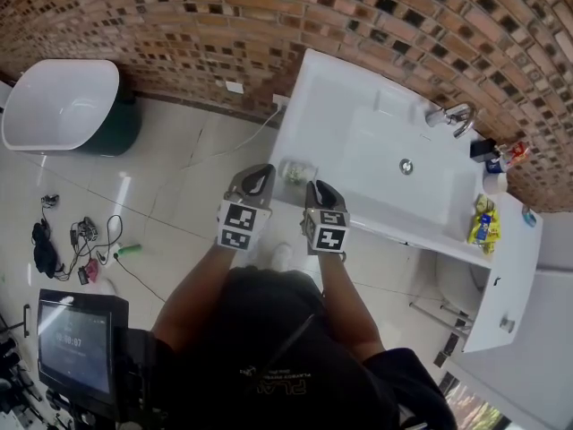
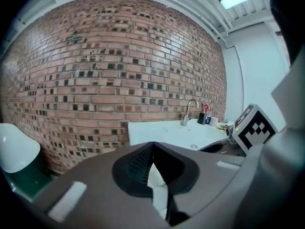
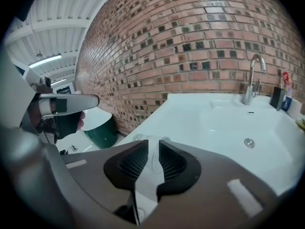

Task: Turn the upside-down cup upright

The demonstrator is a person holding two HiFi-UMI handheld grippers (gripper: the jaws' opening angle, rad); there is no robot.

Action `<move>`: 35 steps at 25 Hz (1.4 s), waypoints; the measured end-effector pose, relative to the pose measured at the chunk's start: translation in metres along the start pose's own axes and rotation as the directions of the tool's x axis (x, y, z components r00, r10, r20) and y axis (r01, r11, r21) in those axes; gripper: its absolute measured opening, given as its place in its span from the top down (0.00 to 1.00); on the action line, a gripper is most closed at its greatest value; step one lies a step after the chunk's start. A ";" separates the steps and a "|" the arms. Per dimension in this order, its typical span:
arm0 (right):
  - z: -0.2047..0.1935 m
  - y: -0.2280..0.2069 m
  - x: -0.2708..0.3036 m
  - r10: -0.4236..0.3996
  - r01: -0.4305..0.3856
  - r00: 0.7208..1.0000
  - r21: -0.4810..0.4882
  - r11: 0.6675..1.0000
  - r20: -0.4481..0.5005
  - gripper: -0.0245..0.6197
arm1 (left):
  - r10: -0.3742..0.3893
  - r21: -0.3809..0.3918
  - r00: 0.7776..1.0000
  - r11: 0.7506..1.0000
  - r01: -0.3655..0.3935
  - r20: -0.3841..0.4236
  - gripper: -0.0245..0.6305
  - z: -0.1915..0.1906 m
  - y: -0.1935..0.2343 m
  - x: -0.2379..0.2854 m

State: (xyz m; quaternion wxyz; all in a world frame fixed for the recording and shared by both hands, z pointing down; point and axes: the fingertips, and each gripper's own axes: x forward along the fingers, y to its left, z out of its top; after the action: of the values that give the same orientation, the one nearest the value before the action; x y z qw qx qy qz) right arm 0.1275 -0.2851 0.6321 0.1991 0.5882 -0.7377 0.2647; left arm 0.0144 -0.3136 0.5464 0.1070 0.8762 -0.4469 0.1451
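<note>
Cup stands at the washbasin's near left corner, just ahead of the slightly spread right tool, nearer it than the left tool, which is pressed together and empty.

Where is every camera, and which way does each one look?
Head view: on the person's head, looking down at white sink counter; arms, left tongs, right tongs show.
Left gripper view: on left tongs, which show, facing red brick wall.
Right gripper view: on right tongs, which show, facing clear plastic cup.
Shared: all show the silver metal tap.
</note>
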 end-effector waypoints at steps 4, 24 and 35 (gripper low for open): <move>-0.002 -0.001 0.006 0.000 0.000 1.000 0.011 1.000 -0.025 0.83 | 0.004 -0.012 1.000 1.000 -0.004 0.000 0.96 -0.002 0.006 0.001; 0.003 0.001 0.001 -0.020 0.020 0.999 -0.011 1.000 -0.032 0.92 | -0.011 -0.022 1.000 1.000 0.011 -0.013 0.97 -0.008 0.012 0.004; 0.017 -0.005 -0.013 -0.078 0.079 0.997 -0.221 0.972 0.013 0.92 | -0.008 -0.018 1.000 1.000 0.008 -0.018 0.96 -0.011 0.013 -0.003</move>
State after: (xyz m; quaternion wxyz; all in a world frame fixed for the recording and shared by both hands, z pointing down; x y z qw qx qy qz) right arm 0.1359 -0.2864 0.6120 0.2718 0.5919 -0.7391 0.1716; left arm 0.0009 -0.3155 0.5560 0.1192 0.8757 -0.4437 0.1485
